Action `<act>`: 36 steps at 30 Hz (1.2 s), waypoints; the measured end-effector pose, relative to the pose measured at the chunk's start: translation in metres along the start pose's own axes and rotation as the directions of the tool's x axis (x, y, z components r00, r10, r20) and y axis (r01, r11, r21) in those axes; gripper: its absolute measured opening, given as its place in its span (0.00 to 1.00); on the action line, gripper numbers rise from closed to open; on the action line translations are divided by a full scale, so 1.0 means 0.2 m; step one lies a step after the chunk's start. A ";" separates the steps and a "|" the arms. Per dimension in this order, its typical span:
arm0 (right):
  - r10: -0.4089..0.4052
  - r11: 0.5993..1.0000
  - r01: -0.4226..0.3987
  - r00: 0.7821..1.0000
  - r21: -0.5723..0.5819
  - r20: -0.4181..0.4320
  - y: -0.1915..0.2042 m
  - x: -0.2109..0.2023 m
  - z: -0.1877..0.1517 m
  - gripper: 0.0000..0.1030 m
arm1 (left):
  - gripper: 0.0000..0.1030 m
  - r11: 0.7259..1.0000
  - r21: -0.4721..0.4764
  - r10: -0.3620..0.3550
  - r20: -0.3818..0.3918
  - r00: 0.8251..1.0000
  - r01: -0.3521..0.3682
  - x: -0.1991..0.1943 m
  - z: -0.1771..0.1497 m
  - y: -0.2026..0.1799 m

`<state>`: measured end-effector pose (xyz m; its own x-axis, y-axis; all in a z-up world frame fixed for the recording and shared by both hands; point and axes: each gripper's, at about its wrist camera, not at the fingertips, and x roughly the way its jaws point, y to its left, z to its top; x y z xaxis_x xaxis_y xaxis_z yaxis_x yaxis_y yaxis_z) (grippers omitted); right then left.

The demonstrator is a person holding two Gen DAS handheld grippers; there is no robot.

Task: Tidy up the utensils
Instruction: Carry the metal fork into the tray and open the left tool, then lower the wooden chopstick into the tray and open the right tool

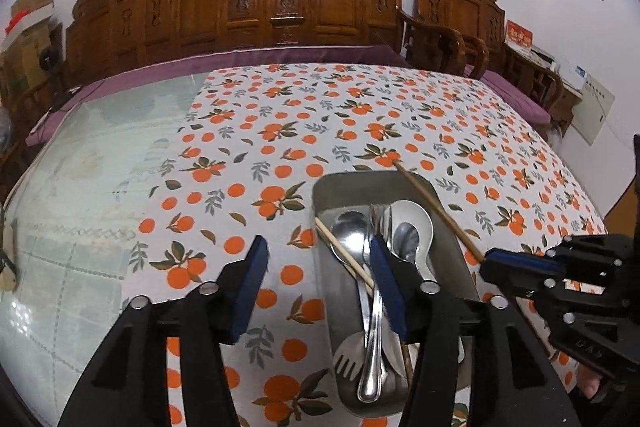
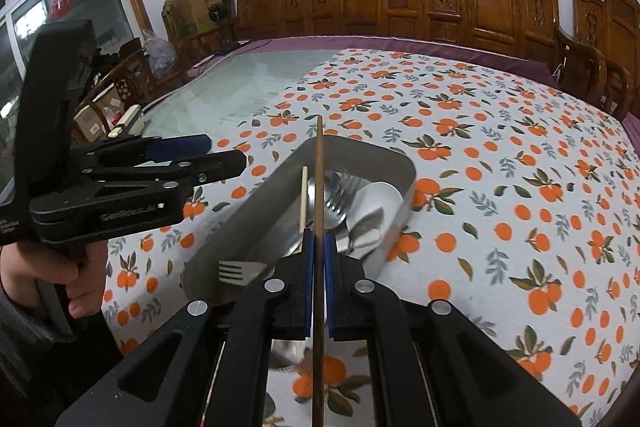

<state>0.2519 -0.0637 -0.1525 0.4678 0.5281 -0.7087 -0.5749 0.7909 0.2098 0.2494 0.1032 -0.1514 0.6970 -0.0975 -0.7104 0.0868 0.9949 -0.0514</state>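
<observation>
Utensils fill the metal tray (image 1: pixel 328 195); right claw (image 2: pixel 317 243) grips a dark chopstick (image 2: pixel 319 163), left claw (image 1: pixel 318 267) wide.

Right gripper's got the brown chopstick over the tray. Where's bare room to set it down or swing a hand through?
Free: the orange-print tablecloth right of and beyond the metal tray, and the bare glass tabletop on the cloth's left. Crowded: inside the tray, where spoons, forks and a pale chopstick overlap. The left gripper hangs open at the tray's left edge; the right gripper holds the brown chopstick.
</observation>
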 end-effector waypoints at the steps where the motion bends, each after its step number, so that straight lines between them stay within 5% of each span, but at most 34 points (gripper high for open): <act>1: 0.003 1.000 -0.003 1.000 0.008 -0.001 0.00 0.01 0.01 0.06 | 0.51 1.000 -0.006 0.004 0.005 1.000 -0.004 0.00 0.00 0.01; 10: 0.011 0.999 -0.010 1.000 0.048 -0.015 0.05 0.14 0.04 0.06 | 0.81 0.996 -0.071 0.049 0.033 0.998 -0.046 -0.02 0.03 0.14; 25: -0.007 0.989 0.007 1.000 0.146 -0.001 0.03 0.31 0.11 0.06 | 0.84 0.991 -0.122 0.064 0.047 0.997 -0.058 -0.05 0.04 0.21; 36: -0.059 0.996 0.062 0.997 0.067 -0.040 0.09 0.35 0.00 0.06 | 0.84 0.990 -0.127 0.064 0.052 0.997 -0.057 -0.06 0.05 0.22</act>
<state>0.2731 -0.0121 -0.1987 0.4737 0.4676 -0.7463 -0.4985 0.8410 0.2105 0.2513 0.1472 -0.1386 0.7373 -0.0348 -0.6747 -0.0442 0.9940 -0.0996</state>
